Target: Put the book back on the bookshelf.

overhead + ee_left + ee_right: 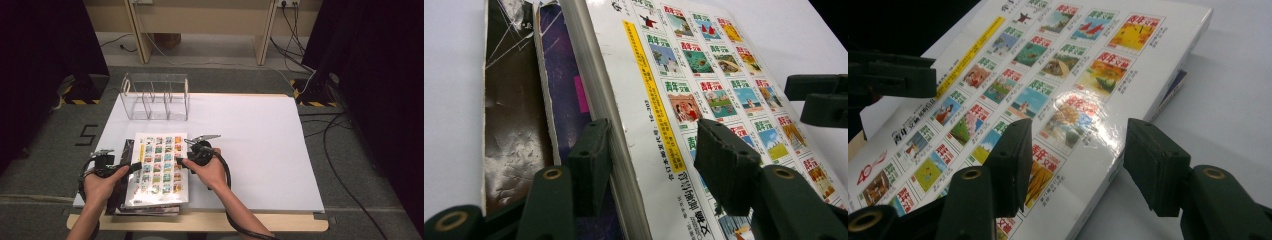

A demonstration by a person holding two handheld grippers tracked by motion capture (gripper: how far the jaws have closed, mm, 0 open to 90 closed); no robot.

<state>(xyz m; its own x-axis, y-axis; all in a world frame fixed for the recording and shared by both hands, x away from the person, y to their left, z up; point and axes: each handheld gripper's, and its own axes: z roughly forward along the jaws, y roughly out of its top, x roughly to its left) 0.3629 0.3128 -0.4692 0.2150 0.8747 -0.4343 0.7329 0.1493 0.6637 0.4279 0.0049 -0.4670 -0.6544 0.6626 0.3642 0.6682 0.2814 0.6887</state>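
White table (260, 150) bears magazine stack (150, 206), clear rack (155, 97).

- Left gripper (651, 167): two black jaws rise from the bottom edge, set either side of the spine edge of the top book (704, 95); whether the pads press on it cannot be told
- Top book: white glossy cover, grid of small coloured pictures, yellow strip (651, 95) with print along the spine side
- Under it: a purple-covered book (566, 90), then a dark brown cover (509, 105) with worn, torn edges, each sticking out further left
- White table (449, 100) at left and upper right
- Other gripper (821, 100): dark jaw tips enter from the right edge, over the far side of the top book
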